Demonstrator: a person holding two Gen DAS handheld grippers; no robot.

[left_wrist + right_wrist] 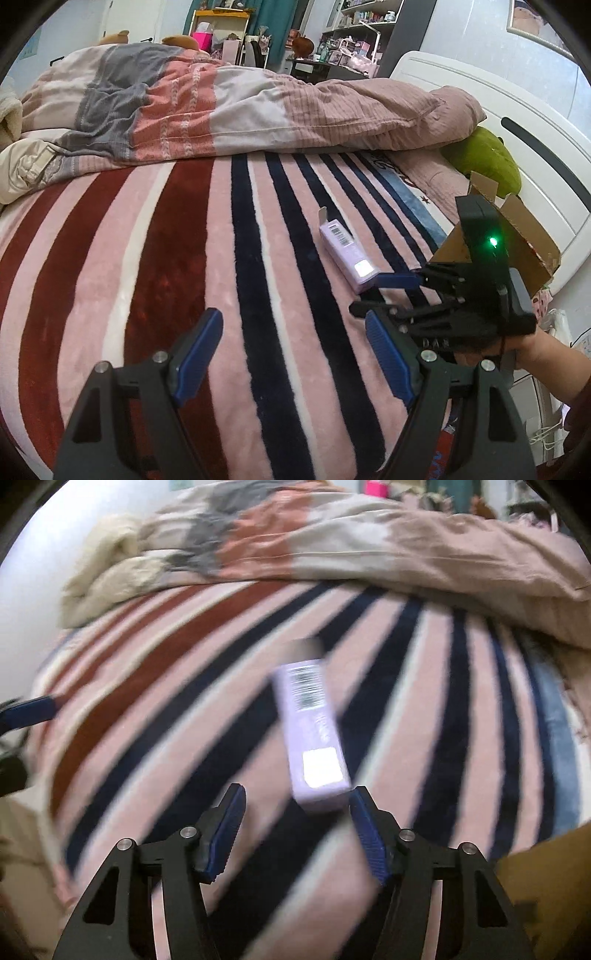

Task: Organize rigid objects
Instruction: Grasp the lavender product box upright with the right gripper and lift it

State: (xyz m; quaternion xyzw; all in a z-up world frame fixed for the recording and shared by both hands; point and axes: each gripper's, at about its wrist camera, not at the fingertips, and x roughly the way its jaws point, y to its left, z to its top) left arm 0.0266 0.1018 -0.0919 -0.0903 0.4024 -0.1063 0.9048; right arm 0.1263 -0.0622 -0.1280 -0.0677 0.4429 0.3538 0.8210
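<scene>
Lavender carton (347, 254), a slim rectangular box with a barcode near its far end and a pale square label near its near end, lies flat on the striped fleece blanket (147, 258) covering the bed. One end flap stands open at the far end. Its long axis runs roughly along the blanket's stripes, the flap end pointing toward the rumpled duvet (221, 107) and the label end toward the right tongs (388, 295).

From the carton, the right tongs sit just at its near end, spread wide with the blue pads on either side of the box's corner; whether a pad touches it cannot be told, since the right wrist view is motion-blurred. There the carton (310, 734) fills the centre, its near end between the pads of the right tongs (295, 830). The person's forearm holding them reaches in level from the right.

The left tongs (293, 354) hover low over the blanket, nearer the camera than the carton, also spread wide with nothing between them. Beyond the carton's right side stands an open cardboard box (517, 236), with a green plush toy (487, 158) behind it.
</scene>
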